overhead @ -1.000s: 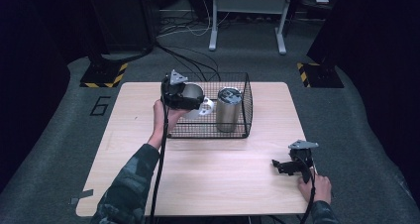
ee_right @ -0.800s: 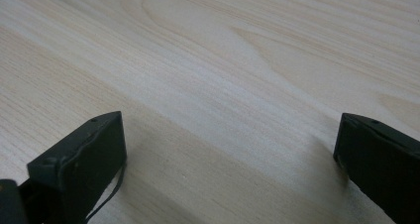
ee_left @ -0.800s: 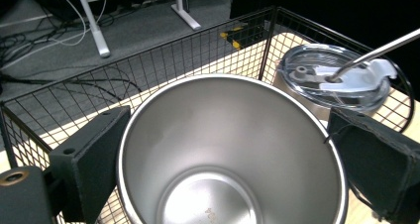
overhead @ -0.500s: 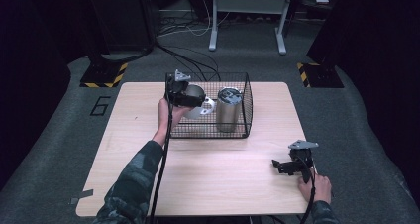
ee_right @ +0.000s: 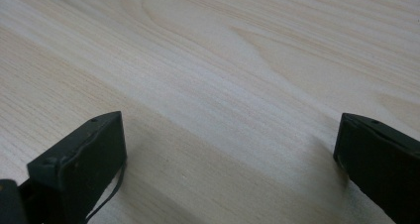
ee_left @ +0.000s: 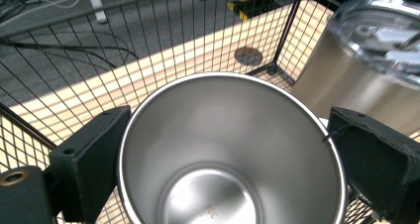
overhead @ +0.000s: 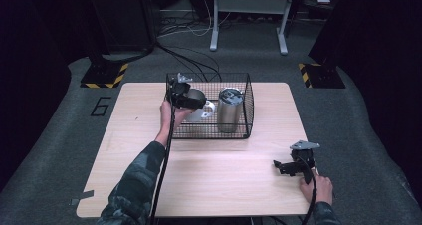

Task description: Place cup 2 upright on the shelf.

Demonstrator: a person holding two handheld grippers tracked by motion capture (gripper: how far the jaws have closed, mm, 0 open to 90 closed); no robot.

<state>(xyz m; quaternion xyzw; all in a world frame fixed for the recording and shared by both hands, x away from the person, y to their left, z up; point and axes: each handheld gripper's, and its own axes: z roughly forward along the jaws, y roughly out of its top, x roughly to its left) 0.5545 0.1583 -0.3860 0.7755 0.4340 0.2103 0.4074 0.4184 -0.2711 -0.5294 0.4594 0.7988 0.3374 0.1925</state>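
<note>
A black wire basket (overhead: 211,131) stands at the back middle of the wooden table (overhead: 209,180). Inside it, at the right, a tall steel tumbler (overhead: 230,111) with a clear lid stands upright. My left gripper (overhead: 195,103) is over the basket's left half, shut on a mug (overhead: 203,111) that is white outside with a handle. In the left gripper view my left gripper (ee_left: 228,154) has a jaw on each side of the mug's (ee_left: 228,149) empty steel inside, with the tumbler (ee_left: 356,80) close beside it. My right gripper (overhead: 279,166) rests open near the front right edge, holding nothing.
Basket wires (ee_left: 148,40) surround the mug on the far side. In the right gripper view bare wood (ee_right: 223,85) lies between the open jaws. On the floor behind the table are cables (overhead: 199,60) and a metal stand (overhead: 249,16).
My left gripper has moved slightly nearer and lower with the mug, down into the basket's left half. The right gripper has stayed still.
</note>
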